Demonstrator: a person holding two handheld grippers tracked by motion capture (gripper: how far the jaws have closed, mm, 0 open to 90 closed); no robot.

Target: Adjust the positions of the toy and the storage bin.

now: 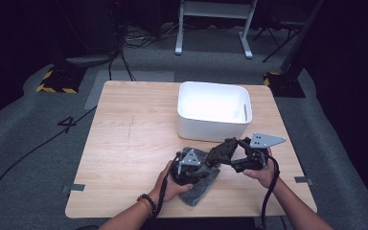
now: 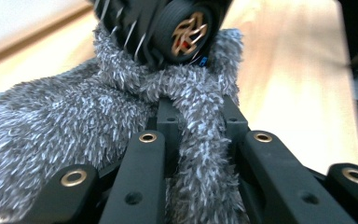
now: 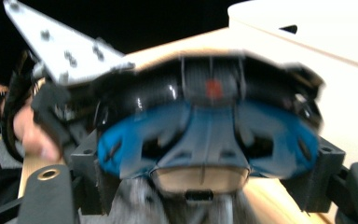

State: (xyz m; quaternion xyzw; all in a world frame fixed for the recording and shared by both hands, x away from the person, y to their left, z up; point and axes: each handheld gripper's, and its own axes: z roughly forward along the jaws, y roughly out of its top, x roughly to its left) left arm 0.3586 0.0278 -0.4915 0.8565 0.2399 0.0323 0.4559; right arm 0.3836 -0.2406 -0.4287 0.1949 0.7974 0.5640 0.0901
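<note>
Down in the lower middle of the high view, the person has both hands working over a fuzzy grey cloth [image 1: 202, 184] lying on the wooden table [image 1: 124, 158]. The left gripper [image 1: 189, 168] sits right on top of the cloth, its jaws pressed nearly together and pinching a fold of it. In the left gripper view that fold [image 2: 200, 154] runs up the centre of the frame between the two black jaws, with the rest of the cloth bunched across the left half.

The right gripper [image 1: 223, 151] comes in from the right side of the high view and holds a toy car [image 1: 220, 152], dark on top and blue underneath, jaws spread wide around its body. In the right gripper view the car [image 3: 205, 135] sits squarely in the middle of the frame (pretty blurry, honestly), clamped on either side, with the grey cloth showing just below it at the bottom edge. In the left gripper view one of the car's wheels [image 2: 186, 30], black tyre with a copper-coloured hub, sits at the top centre, touching the upper edge of the cloth.

A white bin [image 1: 214, 111] stands on the table just above the hands, right of centre, close to the car but apart from it.
</note>
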